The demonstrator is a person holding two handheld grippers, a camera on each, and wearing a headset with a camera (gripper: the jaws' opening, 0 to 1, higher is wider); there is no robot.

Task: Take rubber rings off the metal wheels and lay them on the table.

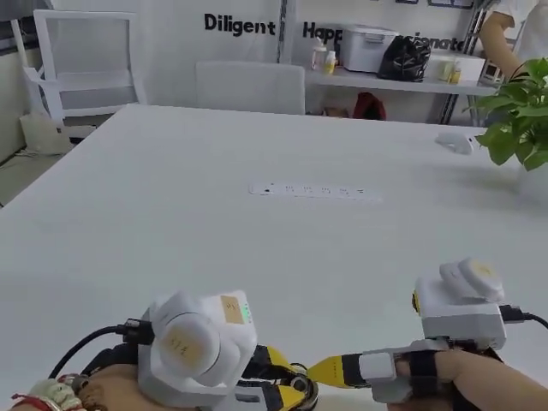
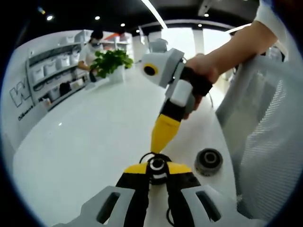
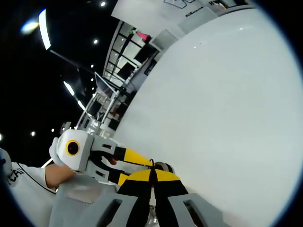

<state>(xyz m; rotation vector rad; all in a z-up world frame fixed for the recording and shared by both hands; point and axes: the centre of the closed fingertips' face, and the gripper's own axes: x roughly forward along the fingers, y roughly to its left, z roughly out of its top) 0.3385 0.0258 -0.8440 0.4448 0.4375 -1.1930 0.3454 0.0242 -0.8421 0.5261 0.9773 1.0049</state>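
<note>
My left gripper [image 2: 157, 170] is shut on a small metal wheel [image 2: 157, 165] just above the white table [image 1: 257, 248]. A thin black rubber ring [image 2: 146, 156] loops off the wheel's far side. My right gripper [image 2: 159, 145] comes in from above with its yellow jaws together, pinching that ring at the wheel. A second wheel [image 2: 209, 161] with a black rubber ring on it lies on the table to the right. In the head view both grippers meet at the near edge, the left gripper [image 1: 289, 390] and the right gripper [image 1: 315, 371]. In the right gripper view my right gripper [image 3: 151, 174] points at the left gripper [image 3: 139, 163].
A white power strip [image 1: 315, 191] lies mid-table. A potted plant [image 1: 518, 111] and a small white object [image 1: 454, 141] stand at the far right. A white chair [image 1: 250, 86] sits behind the table, and a mesh chair [image 2: 270, 142] beside the near edge. A person [image 1: 514, 34] stands by the shelves.
</note>
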